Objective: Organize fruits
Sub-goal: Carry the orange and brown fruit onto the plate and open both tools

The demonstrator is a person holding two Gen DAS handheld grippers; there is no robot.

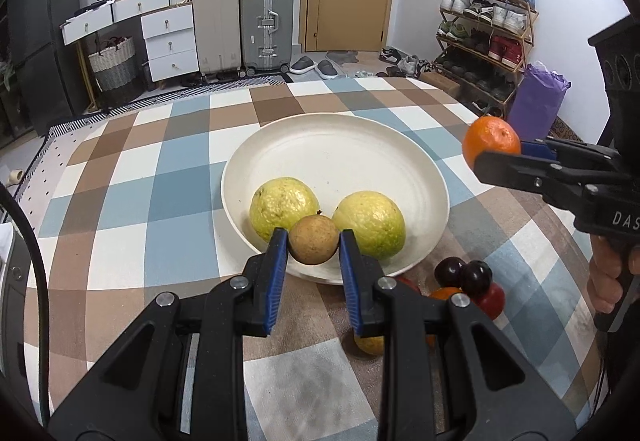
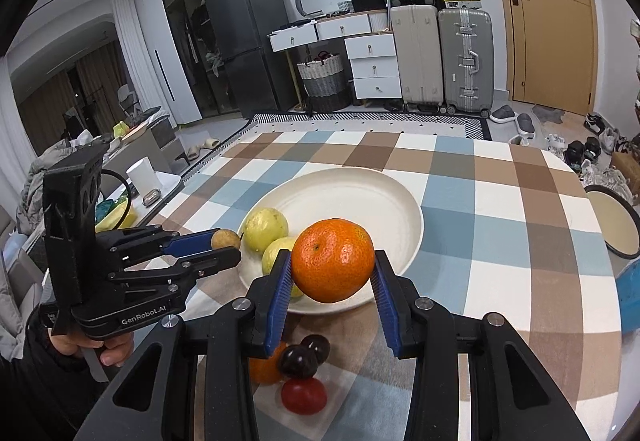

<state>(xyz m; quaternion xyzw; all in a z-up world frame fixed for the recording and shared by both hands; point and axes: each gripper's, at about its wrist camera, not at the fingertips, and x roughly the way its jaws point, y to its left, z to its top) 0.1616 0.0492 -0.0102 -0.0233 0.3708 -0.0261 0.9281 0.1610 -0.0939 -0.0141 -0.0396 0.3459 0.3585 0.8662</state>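
A cream plate [image 1: 352, 157] [image 2: 360, 197] sits mid-table with two yellow-green guavas [image 1: 284, 207] [image 1: 370, 223] in its near part; they also show in the right wrist view [image 2: 266, 229]. My left gripper [image 1: 314, 245] [image 2: 228, 245] is shut on a small brown round fruit [image 1: 314, 244] [image 2: 225, 239] above the plate's near rim. My right gripper [image 2: 332, 265] [image 1: 496, 153] is shut on an orange [image 2: 333, 259] [image 1: 492, 139], held in the air above the plate's right side.
On the checked tablecloth [image 1: 160, 201] near the plate lie two dark plums [image 1: 464, 273] [image 2: 304, 355], a red fruit [image 1: 490, 299] [image 2: 304, 395], another orange [image 2: 266, 365] and a partly hidden yellow fruit [image 1: 368, 345]. A dark-rimmed dish [image 2: 612, 221] sits at the table's right.
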